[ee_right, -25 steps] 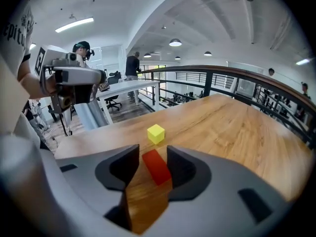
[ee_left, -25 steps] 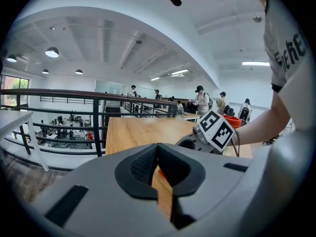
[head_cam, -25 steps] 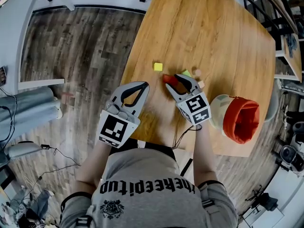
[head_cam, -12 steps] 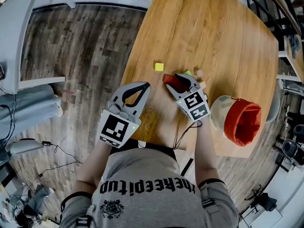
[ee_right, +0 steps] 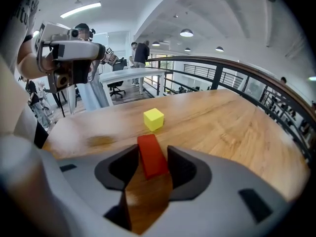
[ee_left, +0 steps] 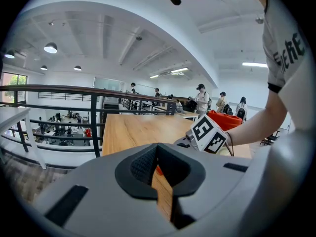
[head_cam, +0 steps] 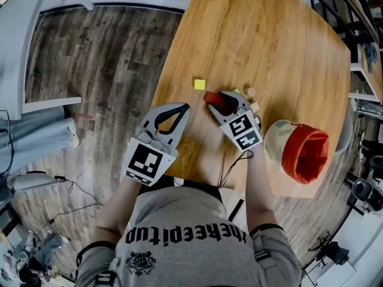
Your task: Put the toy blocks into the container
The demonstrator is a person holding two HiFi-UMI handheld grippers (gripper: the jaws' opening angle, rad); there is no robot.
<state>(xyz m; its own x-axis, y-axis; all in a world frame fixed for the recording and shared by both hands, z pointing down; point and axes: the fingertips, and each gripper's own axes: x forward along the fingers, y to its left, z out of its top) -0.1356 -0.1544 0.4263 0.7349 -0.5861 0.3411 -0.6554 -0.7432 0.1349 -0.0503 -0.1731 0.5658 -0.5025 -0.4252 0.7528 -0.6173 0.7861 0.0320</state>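
The right gripper [head_cam: 224, 102] stood with its jaws spread wide. They had just been opening, and the red block [ee_right: 149, 157] lay on the wooden table [head_cam: 269, 52] between them. In the right gripper view the pads flanked the block closely on both sides, but they did not clench it, and its far end reached out past the fingertips.

A yellow cube [ee_right: 153, 118] sat just beyond the red block, apart from it, on bare wood. In the head view a small green block [head_cam: 236, 91] showed to the right of the red block, partly behind the gripper, and two pale blocks [head_cam: 252, 92] lay a little further to that side (their exact shape was too small to tell).

The container [head_cam: 302, 151], red inside and pale outside, stood well apart from the red block, to its right and nearer to the person, at the table's edge.

The left gripper [head_cam: 181, 107] was to the left of the red block and nearer to the person, at the table's left edge. Its jaws were pressed together with nothing between them.
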